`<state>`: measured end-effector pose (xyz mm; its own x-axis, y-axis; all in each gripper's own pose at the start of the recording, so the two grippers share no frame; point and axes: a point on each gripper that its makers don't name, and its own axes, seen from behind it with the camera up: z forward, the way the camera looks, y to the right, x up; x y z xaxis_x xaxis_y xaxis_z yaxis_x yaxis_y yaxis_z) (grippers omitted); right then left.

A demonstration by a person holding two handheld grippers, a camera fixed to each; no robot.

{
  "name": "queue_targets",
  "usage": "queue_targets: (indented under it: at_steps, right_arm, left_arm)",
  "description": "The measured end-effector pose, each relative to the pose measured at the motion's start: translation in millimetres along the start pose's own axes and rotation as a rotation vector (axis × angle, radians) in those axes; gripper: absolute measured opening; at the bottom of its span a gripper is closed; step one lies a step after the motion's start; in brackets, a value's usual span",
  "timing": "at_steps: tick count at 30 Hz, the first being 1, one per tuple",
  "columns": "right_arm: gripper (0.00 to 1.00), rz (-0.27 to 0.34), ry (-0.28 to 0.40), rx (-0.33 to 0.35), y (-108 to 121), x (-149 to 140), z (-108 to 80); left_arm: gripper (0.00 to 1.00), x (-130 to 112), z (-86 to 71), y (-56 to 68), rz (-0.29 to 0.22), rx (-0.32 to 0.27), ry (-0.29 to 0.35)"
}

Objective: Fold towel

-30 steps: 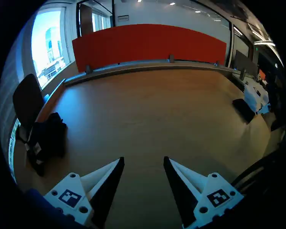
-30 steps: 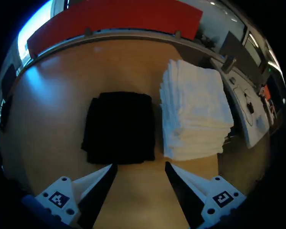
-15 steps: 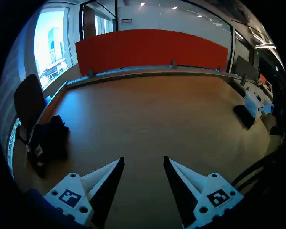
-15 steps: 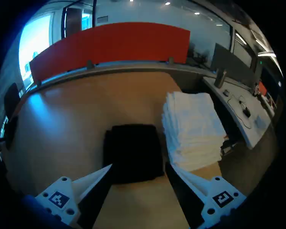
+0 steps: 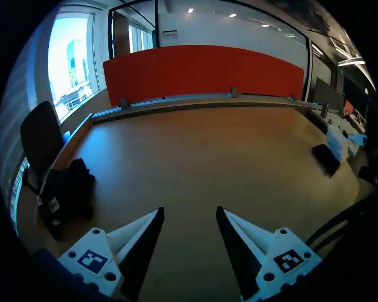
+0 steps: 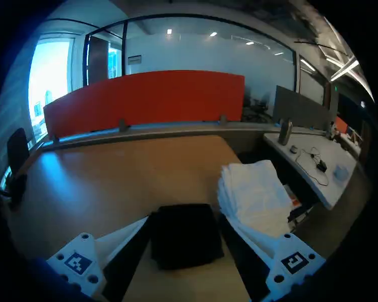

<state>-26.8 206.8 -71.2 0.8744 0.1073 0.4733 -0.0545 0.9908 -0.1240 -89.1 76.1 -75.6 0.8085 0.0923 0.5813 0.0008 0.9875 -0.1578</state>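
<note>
Folded black cloth towel (image 6: 185, 241) lies dead ahead of right gripper (image 6: 184, 217), framed between its spread, empty fingers. Left gripper (image 5: 189, 209), also spread and empty, hovers over bare wooden table (image 5: 199, 151); right nearer.

- The left claw (image 5: 189, 209) — a white plastic two-finger tool with black inner faces — is held level from side to side, its pointed fingers (image 5: 138, 236) spread well apart and the tips not meeting.
- The right claw (image 6: 185, 220), of the same white-and-black build, is likewise spread wide — its fingers (image 6: 126, 244) taper to points with a broad gap between them.
- Each finger base carries a square black-and-white marker (image 5: 92, 261).
</note>
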Motion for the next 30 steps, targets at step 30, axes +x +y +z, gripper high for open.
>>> queue_targets:
  at_steps: [30]
  right_arm:
    - [0.96,-0.029,0.263,-0.025,-38.9,93.9,-6.8]
  left_arm:
    - [0.75,79.4,3.7,-46.9,-0.059,0.104,0.227]
